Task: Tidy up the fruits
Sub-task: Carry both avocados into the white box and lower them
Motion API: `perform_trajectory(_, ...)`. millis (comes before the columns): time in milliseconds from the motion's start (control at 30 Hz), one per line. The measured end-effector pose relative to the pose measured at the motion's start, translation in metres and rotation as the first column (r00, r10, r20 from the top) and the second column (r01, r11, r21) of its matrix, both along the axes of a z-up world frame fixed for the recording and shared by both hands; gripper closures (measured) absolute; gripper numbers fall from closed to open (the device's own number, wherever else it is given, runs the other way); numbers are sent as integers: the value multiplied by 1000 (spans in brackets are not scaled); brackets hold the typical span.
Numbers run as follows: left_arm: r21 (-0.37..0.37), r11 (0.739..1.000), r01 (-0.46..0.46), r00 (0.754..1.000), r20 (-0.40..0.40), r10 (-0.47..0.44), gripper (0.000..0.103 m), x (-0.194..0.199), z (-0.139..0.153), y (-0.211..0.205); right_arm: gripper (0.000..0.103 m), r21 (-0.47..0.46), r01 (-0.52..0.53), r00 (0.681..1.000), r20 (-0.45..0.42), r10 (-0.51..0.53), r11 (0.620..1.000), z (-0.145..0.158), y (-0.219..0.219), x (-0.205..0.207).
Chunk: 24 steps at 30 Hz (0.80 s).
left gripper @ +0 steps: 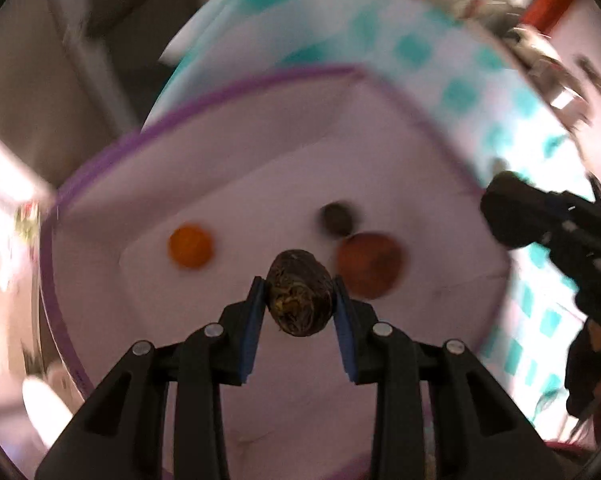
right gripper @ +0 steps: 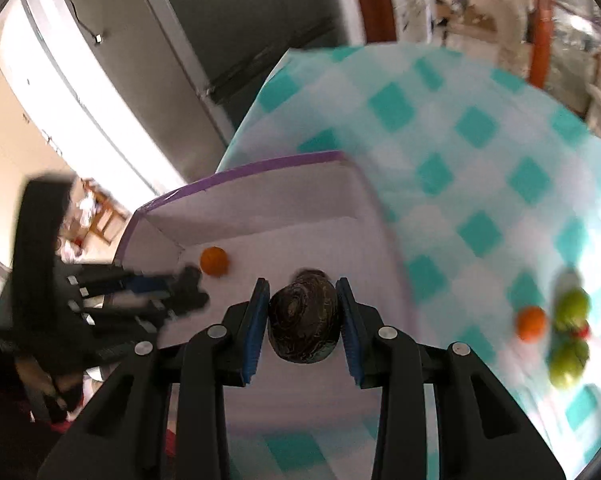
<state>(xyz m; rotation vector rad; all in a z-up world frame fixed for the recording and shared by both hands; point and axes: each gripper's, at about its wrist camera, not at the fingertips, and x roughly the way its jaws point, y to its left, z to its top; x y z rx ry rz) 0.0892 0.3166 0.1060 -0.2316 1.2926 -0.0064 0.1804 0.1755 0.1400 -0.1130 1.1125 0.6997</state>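
Each pair of tongs is clamped on a dark fruit: left tongs pinch a small wrinkled dark fruit across its middle, right tongs pinch a bigger dark fruit the same way. Both hang over the white box. They look light, with firm skin, maybe soft inside, so a mid-body side grip seems right; a hard squeeze could bruise. Ahead of the left tongs on the box floor: an orange, a reddish fruit, another dark one. Right of the right tongs, on the checked cloth, a small orange and green fruits wait.
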Motion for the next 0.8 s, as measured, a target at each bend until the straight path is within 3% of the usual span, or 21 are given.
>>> perform_trajectory(200, -31, 996, -78, 980, -187, 71, 69, 25, -52, 31, 68, -183, -90, 989, -135, 66, 979, -61, 77, 43)
perform_trajectory(433, -12, 1000, -25, 971, -237, 22, 69, 33, -77, 26, 69, -309, -154, 972, -216, 88, 939, -113, 111, 66)
perform_trajectory(600, -1, 1000, 5, 971, -240, -5, 69, 37, -83, 28, 68, -350, -189, 968, -226, 113, 918, -129, 124, 70)
perform_trajectory(800, -1, 1000, 21, 971, -239, -21, 64, 39, -83, 28, 68, -338, -172, 969, -225, 98, 926, -131, 128, 68)
